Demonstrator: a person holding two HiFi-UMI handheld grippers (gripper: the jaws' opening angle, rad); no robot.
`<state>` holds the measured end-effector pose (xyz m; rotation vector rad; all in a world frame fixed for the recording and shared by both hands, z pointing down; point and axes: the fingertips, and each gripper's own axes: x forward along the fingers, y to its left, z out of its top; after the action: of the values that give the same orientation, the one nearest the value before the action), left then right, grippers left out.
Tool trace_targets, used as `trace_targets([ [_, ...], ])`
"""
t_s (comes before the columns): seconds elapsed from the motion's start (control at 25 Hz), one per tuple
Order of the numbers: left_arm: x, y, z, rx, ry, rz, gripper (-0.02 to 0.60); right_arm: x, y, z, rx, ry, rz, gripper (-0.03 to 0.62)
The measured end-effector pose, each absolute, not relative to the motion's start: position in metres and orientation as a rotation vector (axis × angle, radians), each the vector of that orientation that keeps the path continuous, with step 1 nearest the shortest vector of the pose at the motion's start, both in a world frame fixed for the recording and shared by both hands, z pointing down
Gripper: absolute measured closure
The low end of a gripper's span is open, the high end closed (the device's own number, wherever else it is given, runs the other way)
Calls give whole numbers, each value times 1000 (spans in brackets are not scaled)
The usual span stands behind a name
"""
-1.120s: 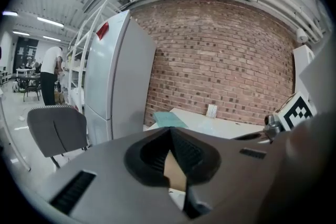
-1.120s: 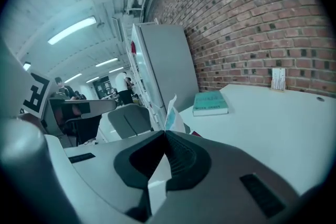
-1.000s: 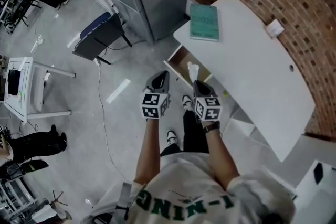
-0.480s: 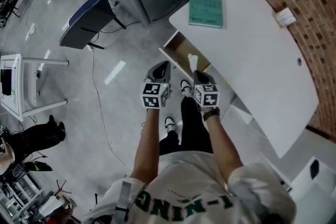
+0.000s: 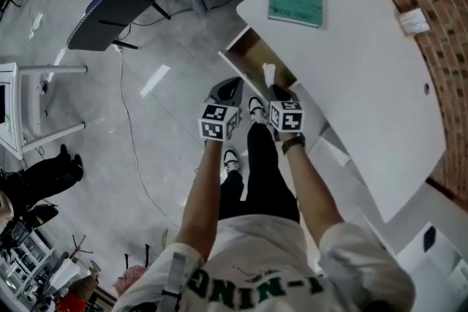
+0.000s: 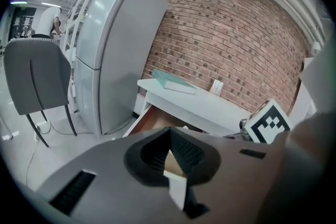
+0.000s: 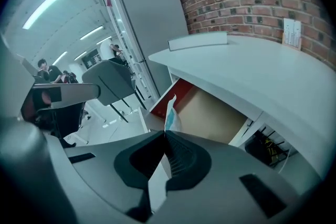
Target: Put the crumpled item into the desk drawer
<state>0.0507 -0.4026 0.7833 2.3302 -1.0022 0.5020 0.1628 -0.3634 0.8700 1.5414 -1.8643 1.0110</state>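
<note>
Right hand-held gripper (image 7: 166,132) pinching crumpled item (image 7: 171,113), left hand-held gripper (image 6: 169,132) closed

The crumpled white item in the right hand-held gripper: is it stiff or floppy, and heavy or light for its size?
Probably light and soft: the crumpled item stands up thin and wrinkled above the shut right hand-held gripper, pinched by one edge. Released over the open drawer, it may drift rather than drop straight.

- Right gripper (image 7: 164,132) — jaws pinched together on the crumpled item (image 7: 171,113), whose pale end stands above the tips.
- Open drawer (image 7: 168,94) beyond — beneath the white desk (image 7: 252,71).
</note>
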Motion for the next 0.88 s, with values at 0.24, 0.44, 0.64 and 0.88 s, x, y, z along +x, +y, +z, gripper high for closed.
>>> trace_targets([
  [0.24, 44, -411, 792, 2380, -1081, 407, 584, 166, -372, 906, 1481, -1839, 1016, 589],
  [0.44, 39, -415, 793, 2433, -1142, 376, 584, 174, -373, 929, 1458, -1800, 1014, 589],
  [0.64, 33, -414, 799, 2425, -1170, 378, 584, 182, -377, 946, 1455, -1761, 1023, 589],
  [0.88, 31, -411, 802, 2410, -1167, 368, 584, 180, -381, 955, 1438, -1756, 1031, 588],
])
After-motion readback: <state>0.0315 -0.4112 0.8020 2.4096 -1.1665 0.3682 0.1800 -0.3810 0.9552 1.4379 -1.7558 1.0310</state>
